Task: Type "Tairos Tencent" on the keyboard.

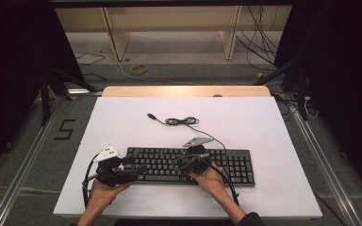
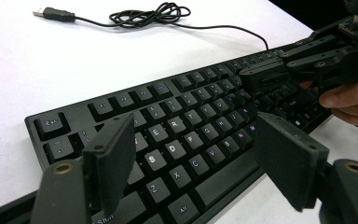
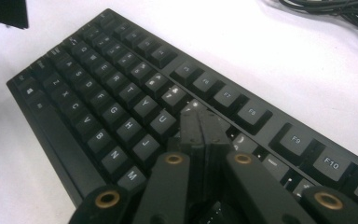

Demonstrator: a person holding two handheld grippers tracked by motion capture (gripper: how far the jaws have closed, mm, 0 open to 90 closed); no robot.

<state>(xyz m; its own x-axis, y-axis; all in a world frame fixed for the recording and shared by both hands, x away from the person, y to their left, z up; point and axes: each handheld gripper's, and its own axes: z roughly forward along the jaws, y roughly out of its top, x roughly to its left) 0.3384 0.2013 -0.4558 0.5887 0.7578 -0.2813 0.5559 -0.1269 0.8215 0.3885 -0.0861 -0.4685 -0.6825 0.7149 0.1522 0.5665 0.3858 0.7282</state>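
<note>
High view shows a black full-size computer keyboard point(image 1: 191, 165) lying flat on the white rectangular counter point(image 1: 122, 122), near the counter's near edge and roughly midway between its left and right edges, its long side parallel to that edge. Its thin black cable with a coiled middle and a USB plug point(image 1: 181, 121) runs from the keyboard's back edge toward the middle of the counter, where the plug lies free on the white surface.

The left gripper point(image 1: 131, 170) sits at the keyboard's left end, held by the person's left hand point(image 1: 104, 188). In the left gripper view its jaws stand wide apart with nothing between them, poised above the left block of letter keys.

The right gripper point(image 1: 185, 164) is over the middle of the keyboard, held by the person's right hand point(image 1: 213, 178). In the right gripper view its jaws are pressed together with nothing between them, their joined tips down among the keys just right of the U and J keys; whether the tips actually press a key I cannot tell. The left gripper view shows the closed right gripper point(image 2: 261, 77) reaching over the key rows from the right.
</note>
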